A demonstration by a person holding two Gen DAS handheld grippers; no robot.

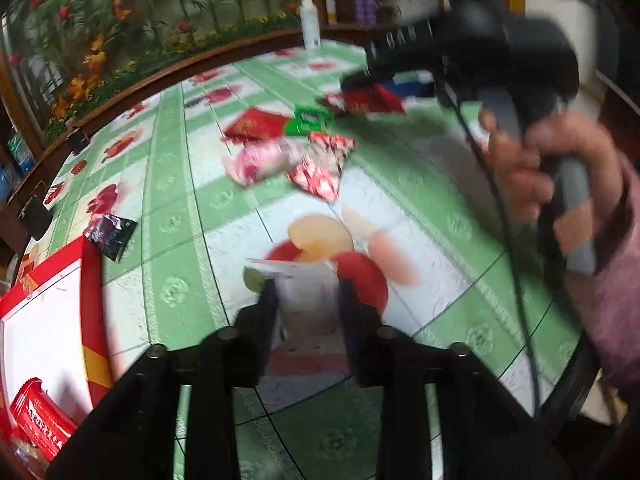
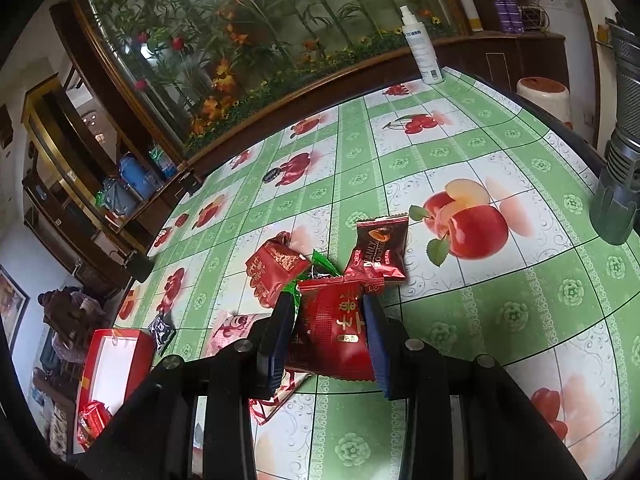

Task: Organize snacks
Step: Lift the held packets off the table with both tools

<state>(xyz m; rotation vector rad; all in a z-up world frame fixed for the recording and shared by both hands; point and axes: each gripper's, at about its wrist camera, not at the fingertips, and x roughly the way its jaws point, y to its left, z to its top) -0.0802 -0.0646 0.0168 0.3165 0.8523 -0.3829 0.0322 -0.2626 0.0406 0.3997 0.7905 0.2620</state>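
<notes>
My left gripper (image 1: 308, 292) is shut on a white snack packet (image 1: 304, 292) above the tablecloth. My right gripper (image 2: 330, 316) is shut on a red snack packet (image 2: 334, 328) and shows in the left wrist view (image 1: 360, 84) over the far pile. A red box with a white inside (image 1: 52, 304) lies at the left with a red packet (image 1: 38, 420) in it; it also shows in the right wrist view (image 2: 116, 364). Loose snacks lie mid-table: a red packet (image 1: 254, 124), a green one (image 1: 306, 120), a pink one (image 1: 260, 160), a red-and-white one (image 1: 320, 168).
A dark red packet (image 2: 378, 254) and another red packet (image 2: 276, 272) lie ahead of the right gripper. A small dark packet (image 1: 112, 232) lies near the box. A white spray bottle (image 2: 424, 48) stands at the table's far edge. A grey object (image 2: 620, 176) stands at right.
</notes>
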